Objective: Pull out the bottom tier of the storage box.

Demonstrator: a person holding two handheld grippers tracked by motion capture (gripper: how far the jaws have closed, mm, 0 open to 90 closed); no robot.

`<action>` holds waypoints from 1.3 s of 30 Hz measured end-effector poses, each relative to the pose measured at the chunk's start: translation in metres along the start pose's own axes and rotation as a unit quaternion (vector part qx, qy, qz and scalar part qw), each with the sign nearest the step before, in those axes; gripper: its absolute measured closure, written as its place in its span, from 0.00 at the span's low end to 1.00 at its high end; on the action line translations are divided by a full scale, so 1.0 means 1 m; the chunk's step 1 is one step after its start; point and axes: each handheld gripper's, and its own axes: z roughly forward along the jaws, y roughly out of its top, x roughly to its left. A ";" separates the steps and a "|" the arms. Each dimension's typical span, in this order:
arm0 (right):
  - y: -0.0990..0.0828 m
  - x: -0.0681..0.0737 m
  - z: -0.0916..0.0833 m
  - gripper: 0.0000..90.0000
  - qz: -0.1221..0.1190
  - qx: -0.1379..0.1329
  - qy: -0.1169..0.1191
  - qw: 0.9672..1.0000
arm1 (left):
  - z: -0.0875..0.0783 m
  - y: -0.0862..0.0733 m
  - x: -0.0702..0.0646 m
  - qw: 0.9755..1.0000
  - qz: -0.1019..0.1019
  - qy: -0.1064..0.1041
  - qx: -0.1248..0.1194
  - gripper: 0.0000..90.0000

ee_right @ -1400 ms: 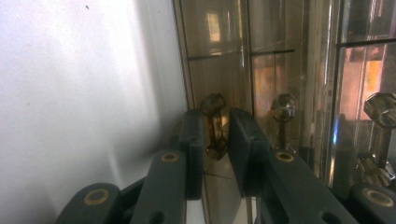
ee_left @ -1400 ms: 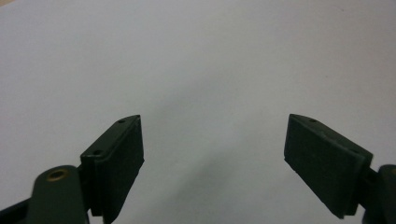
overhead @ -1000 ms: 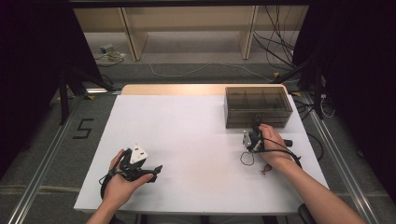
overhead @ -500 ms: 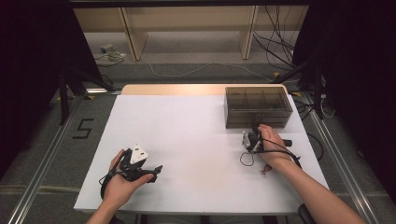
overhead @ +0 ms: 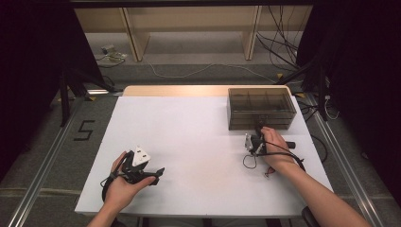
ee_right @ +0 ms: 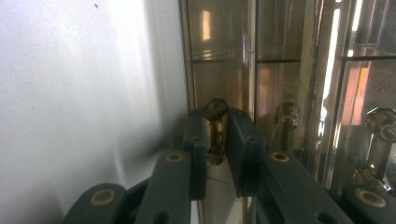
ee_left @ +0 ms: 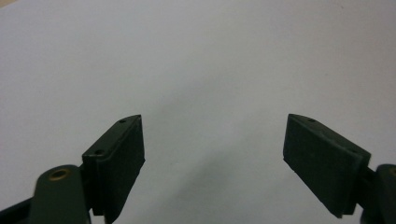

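A smoky see-through drawer box [overhead: 261,109] stands at the table's far right. My right gripper [overhead: 258,134] points at its front, low on the left side. In the right gripper view the two jaws [ee_right: 216,140] stand close together with a small faceted drawer knob [ee_right: 215,120] pinched between the pads. My left gripper [overhead: 157,173] rests on the white tabletop [overhead: 189,137] near the front left, held in a hand. Its jaws [ee_left: 212,154] are open wide, with bare table between them.
More knobs [ee_right: 286,115] [ee_right: 380,119] line the box front to the right of the gripped one. A cable [overhead: 250,161] loops on the table beside the right hand. Wooden shelving [overhead: 189,28] and floor cables lie beyond the far edge.
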 end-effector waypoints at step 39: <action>0.001 0.003 -0.001 0.89 -0.013 0.006 -0.018 1.000 | 0.000 0.000 -0.001 1.000 0.006 -0.003 0.003 0.23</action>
